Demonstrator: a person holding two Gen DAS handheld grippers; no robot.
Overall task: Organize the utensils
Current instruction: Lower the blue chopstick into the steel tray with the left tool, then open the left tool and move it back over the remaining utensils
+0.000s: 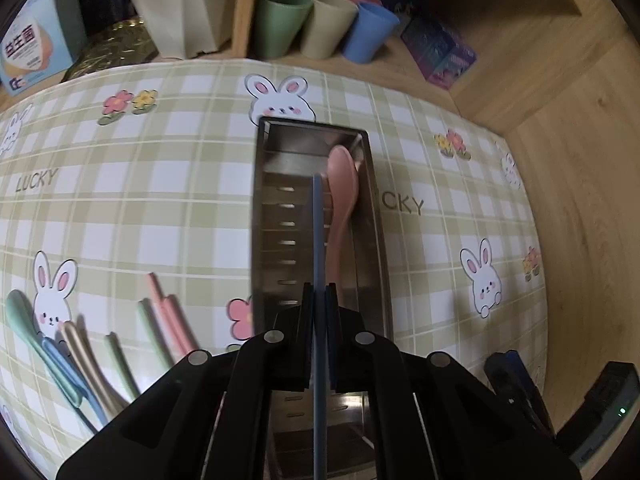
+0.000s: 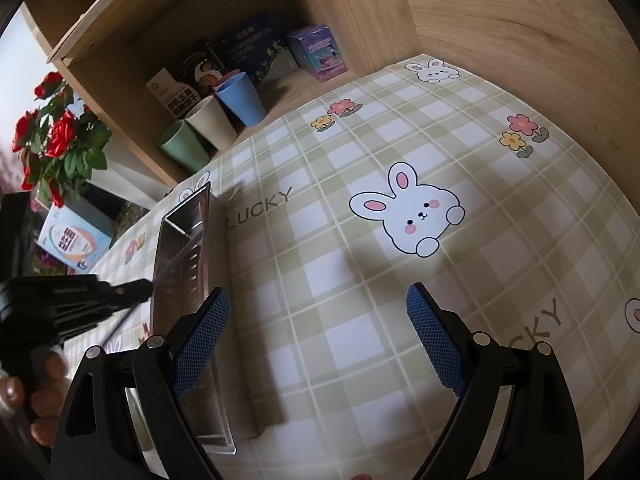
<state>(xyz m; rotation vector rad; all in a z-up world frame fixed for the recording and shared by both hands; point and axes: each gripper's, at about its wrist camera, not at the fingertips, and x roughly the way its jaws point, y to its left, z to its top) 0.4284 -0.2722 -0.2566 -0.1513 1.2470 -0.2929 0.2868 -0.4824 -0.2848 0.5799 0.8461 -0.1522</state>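
Observation:
My left gripper (image 1: 319, 300) is shut on a thin blue utensil handle (image 1: 318, 240) and holds it lengthwise over the steel tray (image 1: 264, 208). A pink spoon (image 1: 341, 184) lies inside the tray along its right side. Several pastel utensils (image 1: 92, 356) lie on the tablecloth to the left of the tray. In the right wrist view my right gripper (image 2: 318, 336) is open and empty above the tablecloth, just right of the steel tray (image 2: 204, 232). The left gripper (image 2: 132, 290) shows there at the left, over the tray.
A green cup (image 1: 280, 20), a beige cup (image 1: 330, 26) and a blue cup (image 1: 370, 32) stand on the wooden shelf behind the tray, beside boxes (image 1: 440, 52). A wooden wall (image 1: 580, 200) bounds the table on the right. Red flowers (image 2: 52, 136) stand at the left.

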